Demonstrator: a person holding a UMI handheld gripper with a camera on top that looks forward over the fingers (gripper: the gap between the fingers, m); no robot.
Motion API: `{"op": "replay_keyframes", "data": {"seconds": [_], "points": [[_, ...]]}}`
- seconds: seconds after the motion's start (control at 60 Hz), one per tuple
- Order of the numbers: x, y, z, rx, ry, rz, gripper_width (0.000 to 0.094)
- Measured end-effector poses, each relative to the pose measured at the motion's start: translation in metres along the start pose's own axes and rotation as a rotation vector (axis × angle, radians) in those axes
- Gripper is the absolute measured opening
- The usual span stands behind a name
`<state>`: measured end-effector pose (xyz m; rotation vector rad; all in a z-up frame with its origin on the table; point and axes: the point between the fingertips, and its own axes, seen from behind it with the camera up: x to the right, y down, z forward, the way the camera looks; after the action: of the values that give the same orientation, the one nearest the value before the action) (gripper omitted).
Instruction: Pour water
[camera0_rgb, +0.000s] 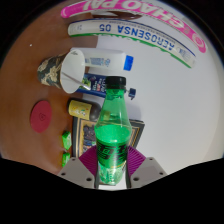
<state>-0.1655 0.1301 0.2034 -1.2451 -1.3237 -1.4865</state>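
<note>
Hand-held gripper (111, 172) closed on a green plastic bottle (112, 130) with a green cap, both pink pads (99, 163) pressing its lower body. The bottle stands upright between the fingers above the brown desk (25, 75). Just beyond it lie a white paper cup (72, 68) on its side, a dark can (82, 107) and a round pink object (42, 117).

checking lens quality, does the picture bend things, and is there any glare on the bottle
Gripper view: strong fisheye curve, the lettered white boxes arc along the table's far side; the green plastic bottle between the fingers is sharp, with faint highlights on its shoulder, no harsh glare.
</note>
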Motion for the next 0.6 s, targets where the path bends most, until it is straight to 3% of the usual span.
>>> {"op": "replay_keyframes", "data": {"seconds": [0.35, 0.467, 0.6], "points": [[-0.027, -0.008, 0.014, 0.001, -0.050, -0.177, 0.0355], [-0.023, -0.007, 0.016, 0.013, -0.076, -0.054, 0.0355], [-0.021, -0.011, 0.010, 0.049, -0.192, 0.318, 0.0353]]}}
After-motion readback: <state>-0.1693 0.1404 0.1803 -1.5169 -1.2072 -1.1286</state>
